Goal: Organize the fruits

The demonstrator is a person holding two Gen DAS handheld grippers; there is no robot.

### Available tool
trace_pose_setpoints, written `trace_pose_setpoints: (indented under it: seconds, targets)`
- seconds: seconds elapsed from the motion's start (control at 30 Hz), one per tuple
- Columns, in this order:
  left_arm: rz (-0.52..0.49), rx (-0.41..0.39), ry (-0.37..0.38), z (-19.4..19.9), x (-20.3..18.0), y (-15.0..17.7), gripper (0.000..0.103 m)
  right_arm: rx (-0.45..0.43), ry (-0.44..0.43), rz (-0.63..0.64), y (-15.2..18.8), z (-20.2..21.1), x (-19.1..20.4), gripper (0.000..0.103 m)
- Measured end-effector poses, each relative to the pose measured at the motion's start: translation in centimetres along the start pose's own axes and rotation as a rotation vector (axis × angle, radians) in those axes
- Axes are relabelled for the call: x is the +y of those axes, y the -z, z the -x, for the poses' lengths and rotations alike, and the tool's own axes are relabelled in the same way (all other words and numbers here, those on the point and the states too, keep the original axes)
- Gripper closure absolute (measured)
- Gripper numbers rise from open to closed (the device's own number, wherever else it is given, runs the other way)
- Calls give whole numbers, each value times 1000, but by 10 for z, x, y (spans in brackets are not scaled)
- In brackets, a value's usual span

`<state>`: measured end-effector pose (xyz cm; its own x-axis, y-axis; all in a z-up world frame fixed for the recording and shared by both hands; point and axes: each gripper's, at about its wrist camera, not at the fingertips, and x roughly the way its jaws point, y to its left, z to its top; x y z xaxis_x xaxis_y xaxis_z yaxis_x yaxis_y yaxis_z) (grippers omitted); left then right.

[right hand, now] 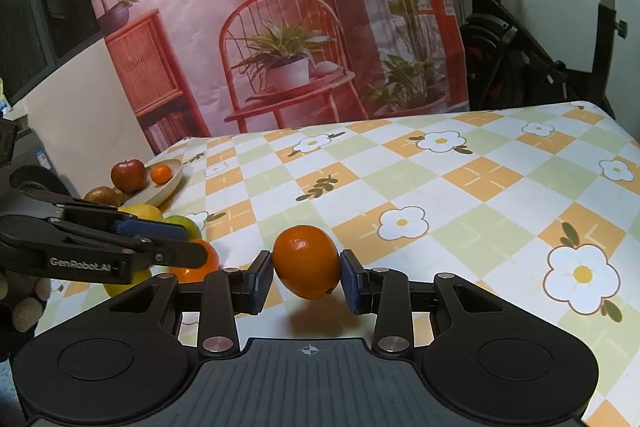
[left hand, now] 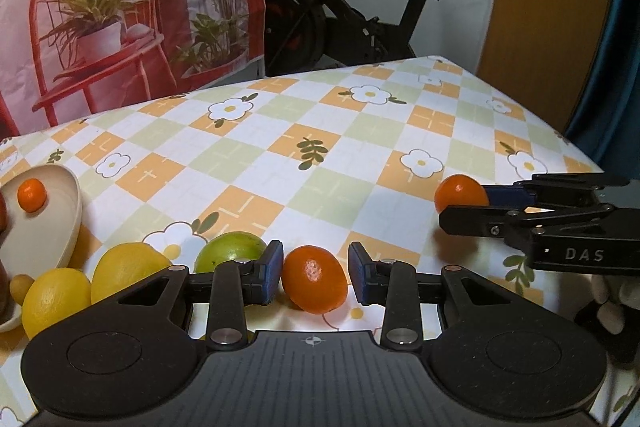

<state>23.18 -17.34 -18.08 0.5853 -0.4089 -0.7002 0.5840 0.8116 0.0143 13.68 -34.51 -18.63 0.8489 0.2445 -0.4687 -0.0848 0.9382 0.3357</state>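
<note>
Oranges are involved on both sides: one orange (right hand: 307,261) is clamped by the right gripper (right hand: 306,281), lifted above the tablecloth (right hand: 460,195); another orange (left hand: 314,279) sits between the left gripper (left hand: 316,277) pads with narrow gaps, unclamped.

We saw orange tangerines (left hand: 314,279), two yellow lemons (left hand: 56,297), a green fruit (left hand: 229,255), a red apple (right hand: 128,175), a beige bowl (left hand: 60,227), a table (left hand: 360,155) checked orange, green and white with daisies, black grippers (right hand: 306,281) with blue pads (right hand: 264,281).
</note>
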Motion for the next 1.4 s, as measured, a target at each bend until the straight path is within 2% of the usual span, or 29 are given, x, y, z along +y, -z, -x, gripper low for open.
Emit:
trace_pose_setpoints:
  seconds: [0.67, 1.07, 1.23, 1.4]
  targets:
    - [-119, 40, -42, -4, -17, 3, 64, 3, -6, -12, 0, -1, -3, 69]
    - [-32, 64, 48, 14, -18, 14, 66, 2, -6, -13, 0, -1, -3, 69]
    - [13, 64, 43, 14, -14, 19, 65, 5, -7, -12, 1, -2, -3, 69]
    - [4, 59, 36, 14, -16, 18, 64, 7, -7, -16, 2, -2, -2, 69]
